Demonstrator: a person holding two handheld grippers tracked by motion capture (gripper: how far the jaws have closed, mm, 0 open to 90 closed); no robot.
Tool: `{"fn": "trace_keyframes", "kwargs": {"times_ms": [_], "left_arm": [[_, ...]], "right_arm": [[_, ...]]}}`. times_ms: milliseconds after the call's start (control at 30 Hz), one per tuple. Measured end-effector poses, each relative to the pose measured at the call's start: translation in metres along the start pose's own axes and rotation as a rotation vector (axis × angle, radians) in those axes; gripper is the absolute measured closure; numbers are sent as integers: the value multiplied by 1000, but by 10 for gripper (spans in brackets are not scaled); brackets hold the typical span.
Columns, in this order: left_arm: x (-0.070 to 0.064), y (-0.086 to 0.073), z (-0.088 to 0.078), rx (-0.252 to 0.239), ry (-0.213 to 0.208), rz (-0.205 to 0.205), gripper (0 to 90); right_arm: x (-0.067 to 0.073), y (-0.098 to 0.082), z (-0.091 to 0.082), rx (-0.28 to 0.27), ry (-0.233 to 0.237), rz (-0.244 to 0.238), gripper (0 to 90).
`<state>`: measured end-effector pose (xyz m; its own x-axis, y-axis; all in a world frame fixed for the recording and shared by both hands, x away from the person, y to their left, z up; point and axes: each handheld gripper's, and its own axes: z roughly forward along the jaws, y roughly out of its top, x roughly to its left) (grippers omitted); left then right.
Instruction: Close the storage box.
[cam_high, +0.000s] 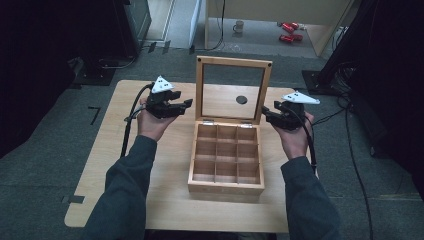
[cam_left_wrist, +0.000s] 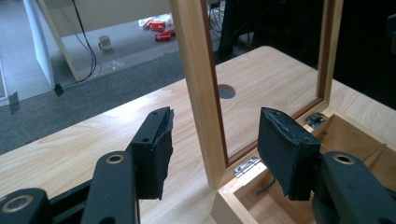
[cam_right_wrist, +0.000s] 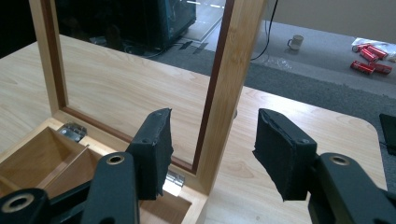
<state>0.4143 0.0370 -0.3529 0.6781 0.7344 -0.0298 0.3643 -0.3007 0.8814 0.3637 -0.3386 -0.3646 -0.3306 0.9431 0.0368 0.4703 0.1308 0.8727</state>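
The box (cam_high: 226, 160) is set mid-table with its nine compartments bare and its lid (cam_high: 233, 90) stood upright on the rear hinges. Each side rail of the lid is bracketed between spread jaws, untouched: the left gripper (cam_left_wrist: 212, 149) straddles one rail, the right gripper (cam_right_wrist: 212, 149) the other. Both are apparently poised so the lid can be steadied or swung.

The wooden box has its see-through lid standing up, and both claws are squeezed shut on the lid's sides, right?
Not quite. The wooden box does have its lid standing up, but the claws aren't squeezed shut. The left gripper view shows the left claw open around the lid's side post, with gaps on each side, and the right gripper view shows the right claw the same way.
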Motion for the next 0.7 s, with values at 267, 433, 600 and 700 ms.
{"fn": "trace_keyframes", "kwargs": {"times_ms": [267, 433, 600, 700], "left_arm": [[0, 16, 13, 10, 2, 25, 448], [2, 16, 23, 26, 8, 13, 449], [4, 14, 33, 53, 14, 13, 448], [6, 11, 44, 59, 15, -15, 448]], "right_arm": [[-2, 7, 13, 11, -5, -16, 463], [-4, 9, 20, 17, -10, -12, 463], [-8, 12, 25, 18, -8, -4, 462], [-12, 11, 34, 19, 1, 26, 449]]}}
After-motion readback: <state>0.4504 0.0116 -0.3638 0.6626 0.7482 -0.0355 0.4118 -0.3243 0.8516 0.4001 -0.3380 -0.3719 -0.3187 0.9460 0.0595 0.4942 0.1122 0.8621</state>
